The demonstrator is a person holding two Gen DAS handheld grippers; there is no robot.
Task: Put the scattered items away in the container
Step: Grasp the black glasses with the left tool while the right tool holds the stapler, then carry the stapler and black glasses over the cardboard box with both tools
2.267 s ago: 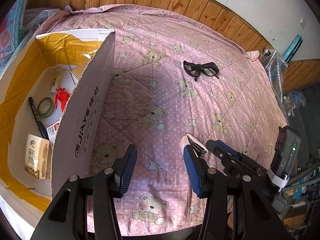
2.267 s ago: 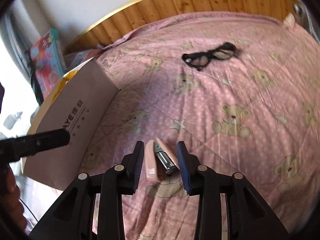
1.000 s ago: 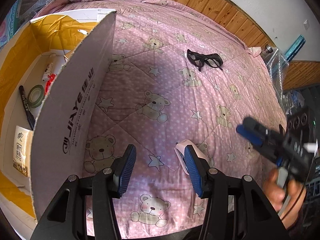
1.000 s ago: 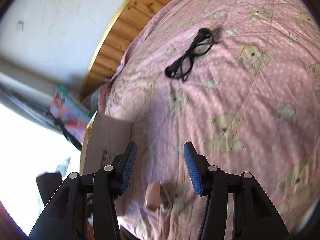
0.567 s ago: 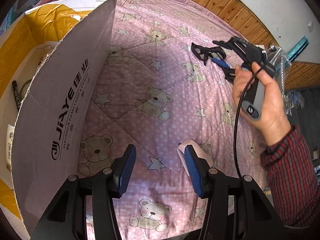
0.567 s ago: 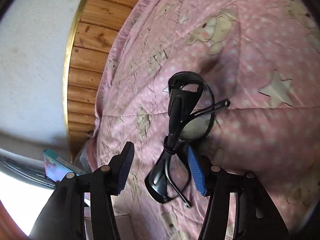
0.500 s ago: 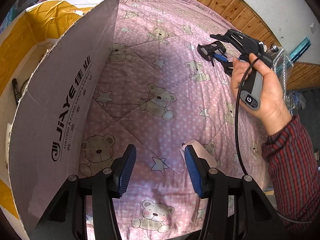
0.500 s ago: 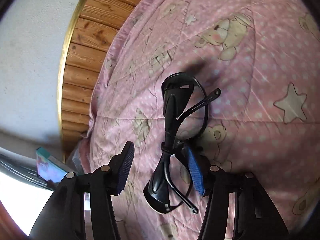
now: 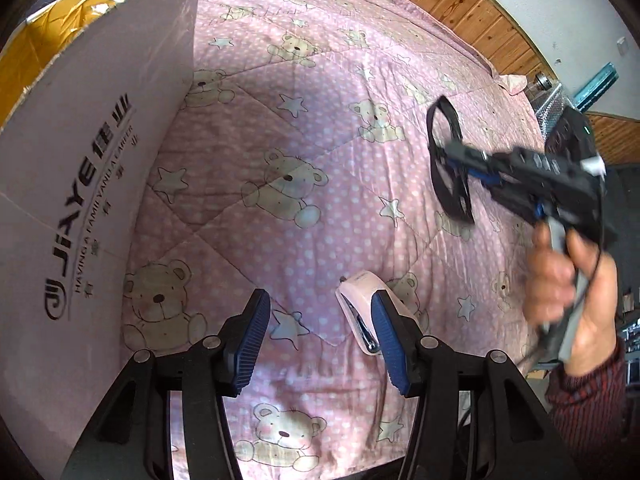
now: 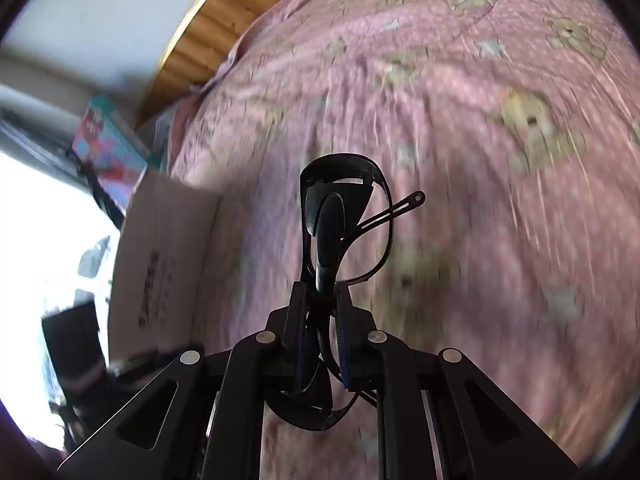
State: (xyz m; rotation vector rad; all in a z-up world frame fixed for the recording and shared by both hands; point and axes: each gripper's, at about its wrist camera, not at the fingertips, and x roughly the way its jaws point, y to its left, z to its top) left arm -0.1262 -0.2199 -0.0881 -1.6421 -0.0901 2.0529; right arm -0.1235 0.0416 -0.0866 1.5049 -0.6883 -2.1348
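Observation:
Black safety glasses (image 10: 340,216) hang in the air above the pink bedspread, and my right gripper (image 10: 322,300) is shut on their middle. In the left wrist view the same glasses (image 9: 450,168) show at the right, held by the right gripper (image 9: 464,160) in a person's hand (image 9: 560,280). A pink stapler (image 9: 360,304) lies on the quilt beside the right finger of my left gripper (image 9: 318,336), which is open with nothing between its fingers. The cardboard box (image 9: 80,168) stands to the left, its interior mostly hidden by the near wall.
A pink quilt with bears and stars (image 9: 288,184) covers the bed. Wooden panelling (image 9: 480,8) borders its far side. A colourful board (image 10: 108,148) leans beyond the box (image 10: 160,256). The right wrist view is motion-blurred.
My right gripper has shut on the glasses and lifted them off the quilt, swinging toward the box. The left gripper has barely moved and stays open by the stapler.

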